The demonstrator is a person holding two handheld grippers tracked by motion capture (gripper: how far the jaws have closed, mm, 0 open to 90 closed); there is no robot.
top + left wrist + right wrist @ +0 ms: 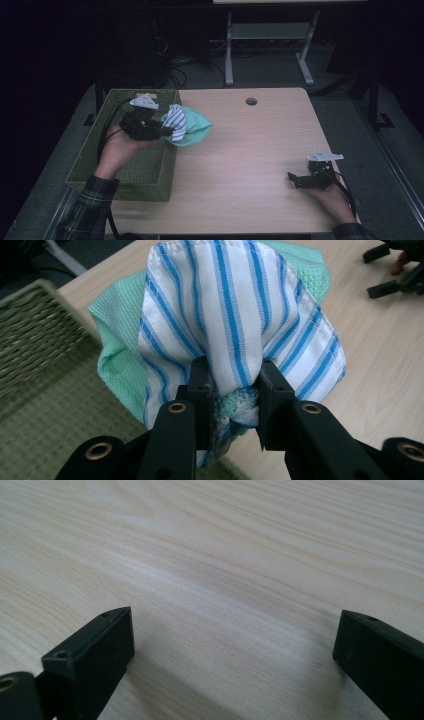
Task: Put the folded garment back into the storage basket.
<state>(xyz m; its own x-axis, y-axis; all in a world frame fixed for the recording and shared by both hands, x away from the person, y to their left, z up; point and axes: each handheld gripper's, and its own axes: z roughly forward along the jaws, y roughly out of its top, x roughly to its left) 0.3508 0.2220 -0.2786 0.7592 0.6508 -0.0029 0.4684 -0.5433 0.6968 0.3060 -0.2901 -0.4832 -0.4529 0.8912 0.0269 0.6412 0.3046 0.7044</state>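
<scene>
The left gripper (pixel 234 385) pinches the bunched striped cloth (pixel 235 315) and green cloth (pixel 196 129) just beside the basket (pixel 125 175) — the right gripper (pixel 232 645) gapes wide, idle on the counter (pixel 250 165).

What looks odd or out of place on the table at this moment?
Nothing is spilled or damaged. The left gripper holds two bunched cloths, a striped cloth and a green cloth, over the basket rim, partly above the table. The right gripper rests open on the table.
</scene>
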